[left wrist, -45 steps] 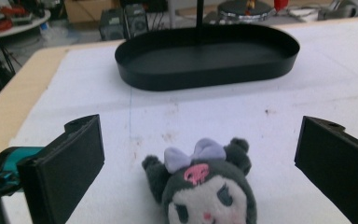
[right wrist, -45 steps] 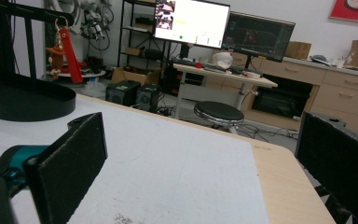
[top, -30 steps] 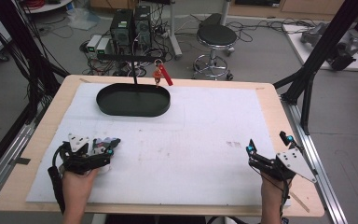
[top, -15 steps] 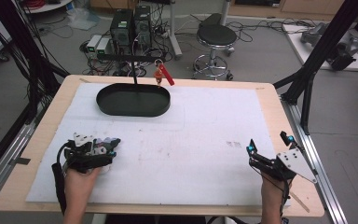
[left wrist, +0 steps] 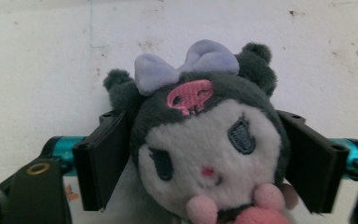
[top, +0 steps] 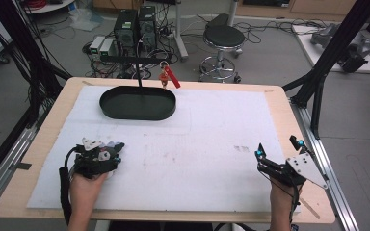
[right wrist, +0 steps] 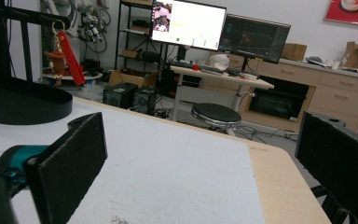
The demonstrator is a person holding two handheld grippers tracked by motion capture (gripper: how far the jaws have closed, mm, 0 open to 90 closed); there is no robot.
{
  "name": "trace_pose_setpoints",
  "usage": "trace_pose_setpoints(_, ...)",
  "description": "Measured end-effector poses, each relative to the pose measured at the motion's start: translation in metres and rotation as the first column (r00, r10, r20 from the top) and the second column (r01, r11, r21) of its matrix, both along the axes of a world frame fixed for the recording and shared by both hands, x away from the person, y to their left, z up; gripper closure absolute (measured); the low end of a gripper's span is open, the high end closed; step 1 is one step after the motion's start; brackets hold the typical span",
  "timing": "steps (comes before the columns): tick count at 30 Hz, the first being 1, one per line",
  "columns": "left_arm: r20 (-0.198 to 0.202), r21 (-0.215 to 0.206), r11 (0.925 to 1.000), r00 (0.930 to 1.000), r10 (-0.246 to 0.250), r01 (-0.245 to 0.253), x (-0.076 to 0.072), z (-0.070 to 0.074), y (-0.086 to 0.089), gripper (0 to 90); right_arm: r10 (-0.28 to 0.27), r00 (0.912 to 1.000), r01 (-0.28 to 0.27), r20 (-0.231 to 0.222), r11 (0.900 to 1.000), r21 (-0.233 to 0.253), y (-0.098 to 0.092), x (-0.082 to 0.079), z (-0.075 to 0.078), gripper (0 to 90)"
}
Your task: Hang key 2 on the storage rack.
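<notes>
Plush grey and white, the small toy (left wrist: pixel 205 144) with the lilac bow sits between the two black pads of the left claw (left wrist: pixel 205 158), which press against its head from either side, so the pick-up itself looks done. In the high view that claw (top: pixel 99 159) lies low over the white mat (top: pixel 212 144) at about eight o'clock on the bench (top: pixel 279 103), with the toy (top: pixel 107 150) a pale blur at its tip. What seems left is the carry: the black oval tray (top: pixel 138 103) waits at about eleven o'clock, well apart from the toy, and behind it a stand (top: pixel 137 65) holds a red keychain (top: pixel 168 77) dangling from its bar. Whether the toy belongs in the tray or on the bar is a guess; the tray looks likelier. The right claw (top: pixel 275 147) rests idle at about four o'clock, jaws spread wide and pinching nothing, its own view showing the two pads (right wrist: pixel 70 163) far apart with the mat between them. Hard to read: the toy's body below the chin is cut off at the frame's lower edge, its loop or hanger, if any, is hidden, and it is unclear whether the toy is lifted or touching the mat.
</notes>
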State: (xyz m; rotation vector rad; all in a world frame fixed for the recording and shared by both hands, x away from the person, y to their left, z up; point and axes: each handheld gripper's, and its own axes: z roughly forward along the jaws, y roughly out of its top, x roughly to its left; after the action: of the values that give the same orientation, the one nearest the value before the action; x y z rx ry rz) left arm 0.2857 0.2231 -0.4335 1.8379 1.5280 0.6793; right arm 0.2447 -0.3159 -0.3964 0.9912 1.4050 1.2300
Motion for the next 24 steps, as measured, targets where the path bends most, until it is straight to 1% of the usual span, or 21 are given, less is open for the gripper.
trace_pose_setpoints(1,-0.001,0.002,1.0,1.0,-0.003,0.003,0.0,0.0,0.0,27.5,0.0,1.0,0.0,-0.001,1.0,0.0,0.0,0.0,0.0,1.3)
trace_pose_setpoints(4,0.0,0.002,0.9999,0.9999,-0.013,0.013,-0.001,0.001,0.001,31.9,0.0,1.0,0.0,-0.003,1.0,0.0,0.001,0.0,0.0,1.3)
trace_pose_setpoints(10,0.016,0.004,0.9997,0.9996,-0.022,0.022,-0.004,0.001,0.001,38.4,0.001,1.0,-0.001,-0.003,1.0,-0.002,0.001,0.0,0.0,1.3)
trace_pose_setpoints(13,0.039,-0.015,0.9995,0.9989,-0.026,0.027,-0.006,0.0,0.003,39.7,0.001,1.0,-0.001,-0.001,1.0,-0.004,0.001,0.0,0.0,1.3)
trace_pose_setpoints(14,0.054,-0.022,0.9993,0.9982,-0.027,0.028,-0.007,0.0,0.004,40.0,0.0,1.0,0.0,-0.004,1.0,-0.001,0.001,0.0,0.0,1.3)
trace_pose_setpoints(17,0.09,-0.027,0.9992,0.9956,-0.027,0.029,-0.01,0.001,0.005,41.0,0.0,1.0,0.0,-0.004,1.0,-0.002,0.0,0.0,-0.001,1.3)
trace_pose_setpoints(19,0.104,-0.039,0.9984,0.9939,-0.036,0.041,-0.011,0.002,0.005,41.3,0.0,1.0,0.0,-0.004,1.0,-0.002,0.0,0.0,-0.001,1.3)
trace_pose_setpoints(21,0.127,-0.046,0.9977,0.991,-0.044,0.05,-0.012,0.004,0.005,41.5,0.0,1.0,0.0,-0.006,1.0,-0.002,0.001,0.0,-0.001,1.3)
trace_pose_setpoints(23,0.163,-0.059,0.9966,0.9855,-0.047,0.057,-0.014,0.006,0.005,41.6,-0.001,1.0,0.001,-0.007,1.0,-0.001,0.001,0.0,-0.001,1.3)
trace_pose_setpoints(24,0.173,-0.06,0.9964,0.9838,-0.049,0.06,-0.015,0.007,0.006,41.5,0.0,1.0,0.0,-0.007,1.0,-0.003,0.001,0.0,-0.001,1.3)
